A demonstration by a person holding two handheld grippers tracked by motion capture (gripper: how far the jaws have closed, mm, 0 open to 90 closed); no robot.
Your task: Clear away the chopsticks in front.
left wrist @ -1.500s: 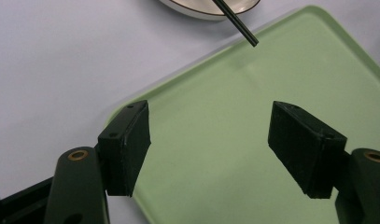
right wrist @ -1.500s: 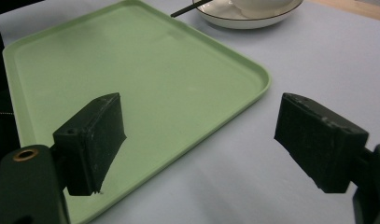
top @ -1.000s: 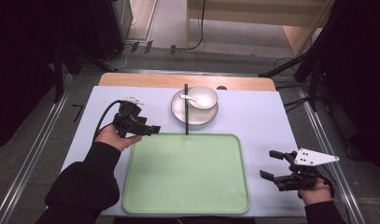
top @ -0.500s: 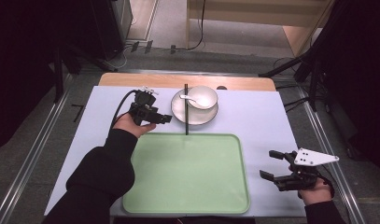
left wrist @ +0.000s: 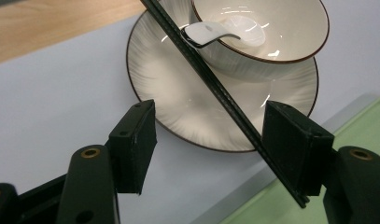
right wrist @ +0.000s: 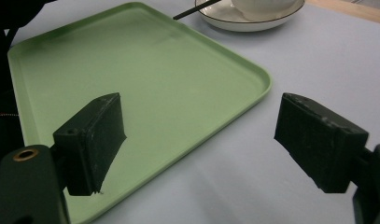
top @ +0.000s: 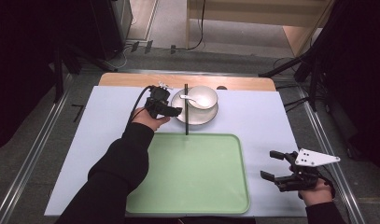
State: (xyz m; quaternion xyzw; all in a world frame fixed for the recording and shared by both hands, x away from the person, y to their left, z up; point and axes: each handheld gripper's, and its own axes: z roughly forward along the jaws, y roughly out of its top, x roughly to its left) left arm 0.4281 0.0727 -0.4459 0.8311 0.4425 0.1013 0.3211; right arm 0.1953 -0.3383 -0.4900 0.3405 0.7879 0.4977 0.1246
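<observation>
My left gripper (left wrist: 211,140), jaws apart and just been closing, straddles chopsticks (left wrist: 211,79) on plate (left wrist: 178,98); next pinch. Right gripper (top: 283,168) idle, jaws apart.

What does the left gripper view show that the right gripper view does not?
Left gripper view: the white spoon resting in the bowl, and the left gripper, jaws apart and just closing, at the plate's near rim. Right gripper view: the right gripper open over the table, and most of the green tray. Both: plate, black chopsticks, tray.
</observation>
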